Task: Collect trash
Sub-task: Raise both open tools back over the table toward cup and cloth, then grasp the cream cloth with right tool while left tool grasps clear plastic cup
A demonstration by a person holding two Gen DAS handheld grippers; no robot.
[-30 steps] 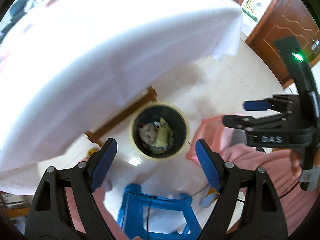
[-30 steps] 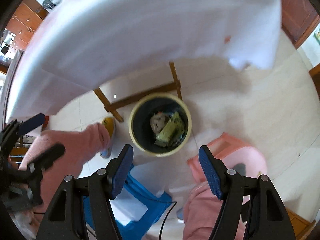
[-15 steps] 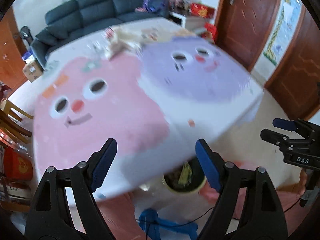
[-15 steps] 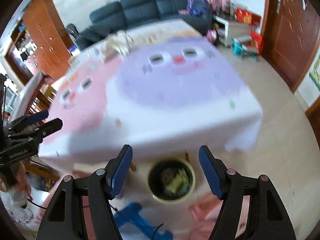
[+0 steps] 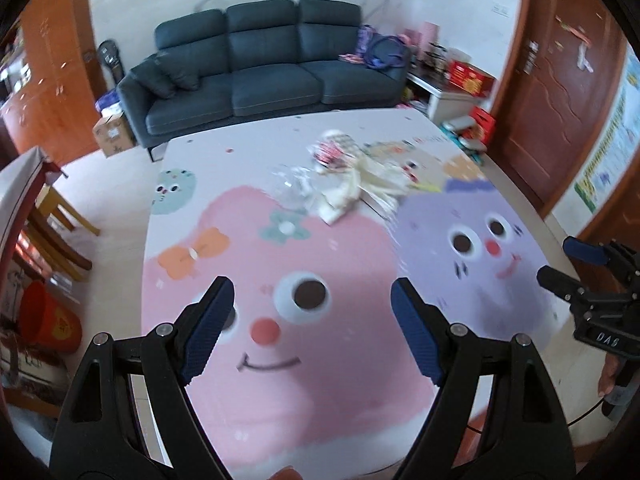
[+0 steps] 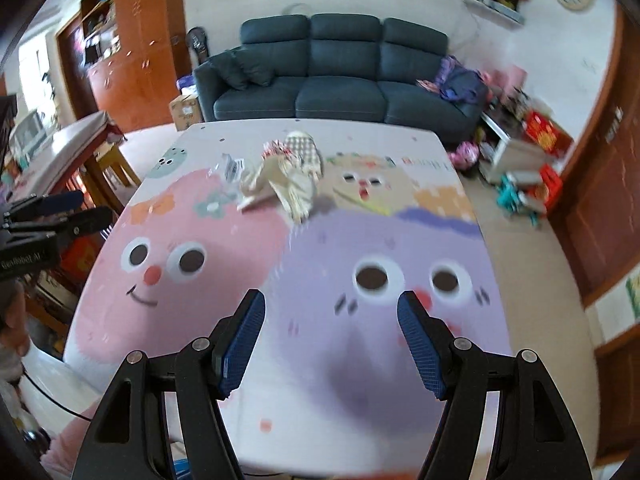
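Step in hand: approach for pickup. Left gripper and right gripper hang with jaws wide, empty. Trash pile lies on the worktop, far side, nearer the sofa. Next: reach forward across the worktop, close on one piece.

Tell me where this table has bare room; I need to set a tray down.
The near half of the table is bare: the pink face and purple face patches. The crowded part is the trash pile at mid-table toward the sofa.
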